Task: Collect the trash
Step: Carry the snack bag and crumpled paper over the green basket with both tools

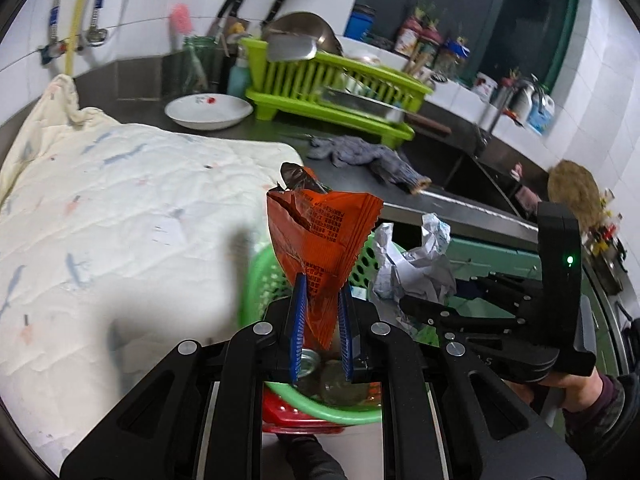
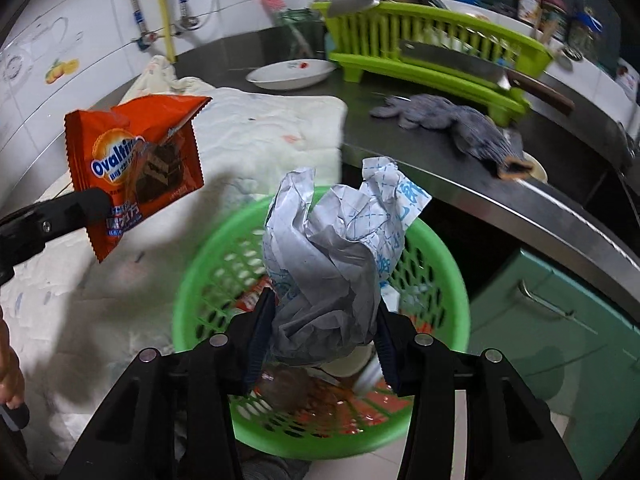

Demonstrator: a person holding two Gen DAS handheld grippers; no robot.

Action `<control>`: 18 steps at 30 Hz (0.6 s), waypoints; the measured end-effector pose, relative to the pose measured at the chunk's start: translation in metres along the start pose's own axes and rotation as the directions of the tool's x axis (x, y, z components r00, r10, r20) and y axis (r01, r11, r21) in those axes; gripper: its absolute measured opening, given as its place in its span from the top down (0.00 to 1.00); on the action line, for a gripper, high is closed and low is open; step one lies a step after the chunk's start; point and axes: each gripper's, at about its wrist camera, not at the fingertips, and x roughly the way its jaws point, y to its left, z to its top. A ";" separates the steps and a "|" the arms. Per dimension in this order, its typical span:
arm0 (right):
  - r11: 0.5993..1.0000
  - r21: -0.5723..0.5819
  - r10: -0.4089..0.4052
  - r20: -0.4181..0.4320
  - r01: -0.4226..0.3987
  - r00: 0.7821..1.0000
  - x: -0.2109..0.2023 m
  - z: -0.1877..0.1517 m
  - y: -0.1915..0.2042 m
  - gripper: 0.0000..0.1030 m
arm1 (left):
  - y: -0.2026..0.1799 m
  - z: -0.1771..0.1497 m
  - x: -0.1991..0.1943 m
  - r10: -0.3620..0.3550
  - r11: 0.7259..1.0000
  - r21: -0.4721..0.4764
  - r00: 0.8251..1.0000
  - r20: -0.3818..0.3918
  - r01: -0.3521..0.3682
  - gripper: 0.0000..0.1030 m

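Left gripper (image 1: 322,320) clenched on orange wrapper (image 1: 320,240); right gripper (image 2: 322,328) grasping crumpled paper (image 2: 332,256), both above green basket (image 2: 448,276), near tabletop (image 2: 420,148).

Counter: steel worktop (image 2: 404,148) running beyond the tongs' tips and off to their right.
On it, far side: white plate (image 2: 290,74), lime dish rack (image 2: 424,46).
On it, nearer: grey rag (image 2: 444,118).
On it, left of the tongs: pale quilted cloth (image 1: 120,208).
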 end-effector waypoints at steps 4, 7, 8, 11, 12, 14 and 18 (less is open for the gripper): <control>1.000 0.027 -0.011 -0.004 0.011 1.000 -0.001 -0.005 -0.013 0.51 | -0.013 -0.003 0.013 -0.011 1.000 0.012 1.000 -0.023 0.011 0.86; 0.999 0.049 -0.013 -0.004 0.013 1.000 -0.001 -0.009 -0.020 0.48 | -0.022 -0.004 0.022 -0.013 1.000 0.023 0.999 -0.036 0.013 0.86; 0.999 0.054 -0.011 -0.004 0.011 1.000 -0.001 -0.009 -0.022 0.48 | -0.024 -0.004 0.024 -0.012 1.000 0.025 0.999 -0.041 0.013 0.86; 0.998 0.067 -0.010 -0.003 0.010 1.000 -0.002 -0.011 -0.025 0.48 | -0.028 -0.005 0.029 -0.011 0.999 0.030 0.999 -0.051 0.012 0.86; 0.998 0.070 -0.009 -0.004 0.009 1.000 -0.002 -0.012 -0.026 0.48 | -0.029 -0.005 0.031 -0.012 0.999 0.030 0.998 -0.054 0.013 0.86; 0.997 0.073 -0.007 -0.004 0.007 1.000 -0.002 -0.012 -0.026 0.48 | -0.030 -0.006 0.032 -0.013 0.999 0.032 0.998 -0.057 0.014 0.86; 0.997 0.076 -0.005 -0.002 0.005 1.000 -0.004 -0.012 -0.026 0.48 | -0.032 -0.005 0.033 -0.021 0.999 0.036 0.998 -0.056 0.023 0.86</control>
